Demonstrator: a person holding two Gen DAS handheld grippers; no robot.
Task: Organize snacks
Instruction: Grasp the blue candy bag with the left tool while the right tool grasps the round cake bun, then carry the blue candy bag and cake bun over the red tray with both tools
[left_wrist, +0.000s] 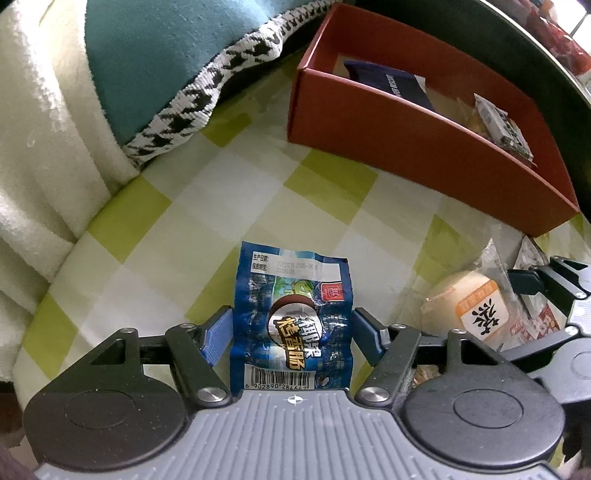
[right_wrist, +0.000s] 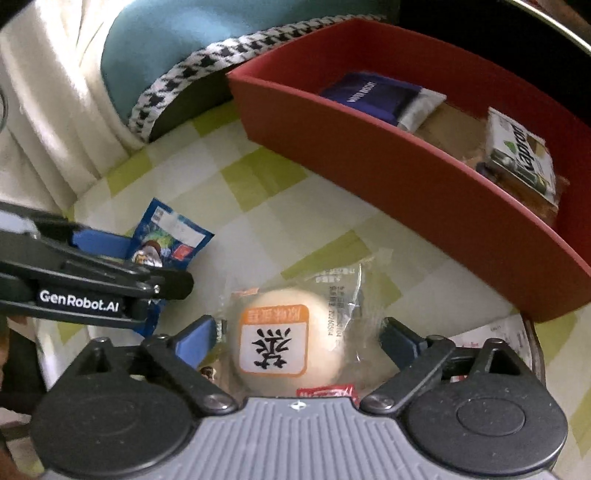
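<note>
A blue sausage snack packet (left_wrist: 291, 317) lies on the green-checked cloth between the fingers of my left gripper (left_wrist: 291, 328); the jaws stand open on either side, close to its edges. It also shows in the right wrist view (right_wrist: 173, 240). A round bun in a clear wrapper with an orange label (right_wrist: 284, 339) lies between the open fingers of my right gripper (right_wrist: 299, 338); it also shows in the left wrist view (left_wrist: 469, 306). A red box (left_wrist: 406, 147) stands behind, holding a dark blue packet (right_wrist: 373, 98) and a small green-and-white carton (right_wrist: 521, 155).
A teal cushion with houndstooth trim (left_wrist: 166, 74) and a cream blanket (left_wrist: 40, 147) lie at the back left. More wrapped snacks sit at the right by the bun (left_wrist: 535, 325). The left gripper's body (right_wrist: 81, 291) crosses the right wrist view at left.
</note>
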